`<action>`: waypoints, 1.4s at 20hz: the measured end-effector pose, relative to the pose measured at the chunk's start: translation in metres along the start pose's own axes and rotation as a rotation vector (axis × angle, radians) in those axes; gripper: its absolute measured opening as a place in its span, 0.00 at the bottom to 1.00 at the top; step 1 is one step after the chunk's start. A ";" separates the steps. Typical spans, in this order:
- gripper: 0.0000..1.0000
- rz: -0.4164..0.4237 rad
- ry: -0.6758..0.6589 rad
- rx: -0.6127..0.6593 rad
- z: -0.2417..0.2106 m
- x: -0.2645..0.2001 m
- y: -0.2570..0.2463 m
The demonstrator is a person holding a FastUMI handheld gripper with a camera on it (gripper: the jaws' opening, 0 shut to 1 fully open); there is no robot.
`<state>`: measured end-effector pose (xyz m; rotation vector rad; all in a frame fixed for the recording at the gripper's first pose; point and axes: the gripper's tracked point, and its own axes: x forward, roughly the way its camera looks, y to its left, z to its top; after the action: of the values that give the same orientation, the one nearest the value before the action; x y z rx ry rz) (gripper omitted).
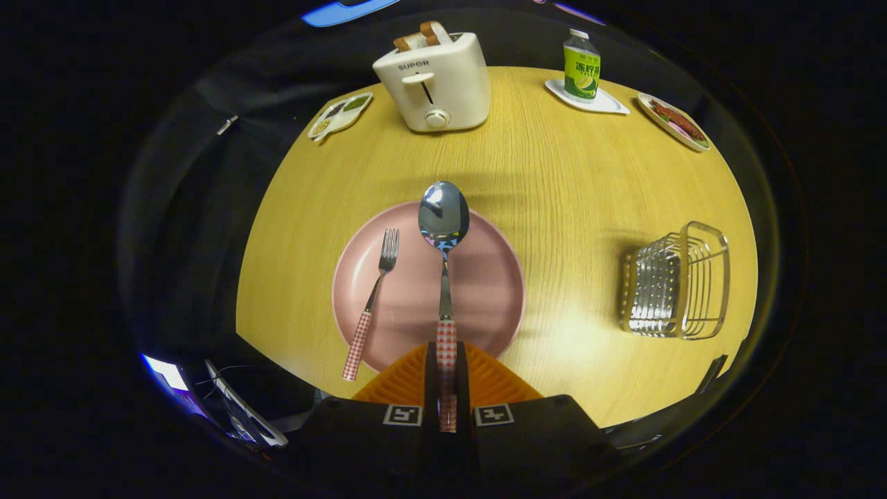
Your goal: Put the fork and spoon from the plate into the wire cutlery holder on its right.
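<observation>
Clamped on the red-and-white checked handle of the steel spoon [443, 277], the gripper [447, 388] has both fingers pressed flat against that handle near its end, so the long shaft and the polished bowl stick out well ahead of the fingertips. Seen along the fingers, the spoon's bowl reaches over the far rim of the round pink plate [485, 277] (whether it is lifted clear or just resting there, I cannot tell from this angle). A steel fork with the same checked handle [371, 305] lies on the plate to the left of the spoon, its handle overhanging the near rim onto the round yellow wooden table [554, 173].

The wire cutlery holder [675, 281], a shiny chrome basket, stands well apart to the right.

The risks, as I judge them, come from that end-of-handle grip. With so much weight ahead of the fingers, the spoon may pivot between them and droop, or slip out during a quick swing to the right. Its long reach could also knock the holder's rim and shove or tip the light basket instead of dropping inside. A low sweep might catch the fork or drag the plate, so a clear lift first seems wise.
</observation>
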<state>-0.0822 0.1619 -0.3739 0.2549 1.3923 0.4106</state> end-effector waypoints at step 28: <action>0.13 -0.112 0.631 -0.113 -0.031 -0.118 -0.200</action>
<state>-0.1018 -0.0708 -0.3549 -0.0579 1.9813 0.4981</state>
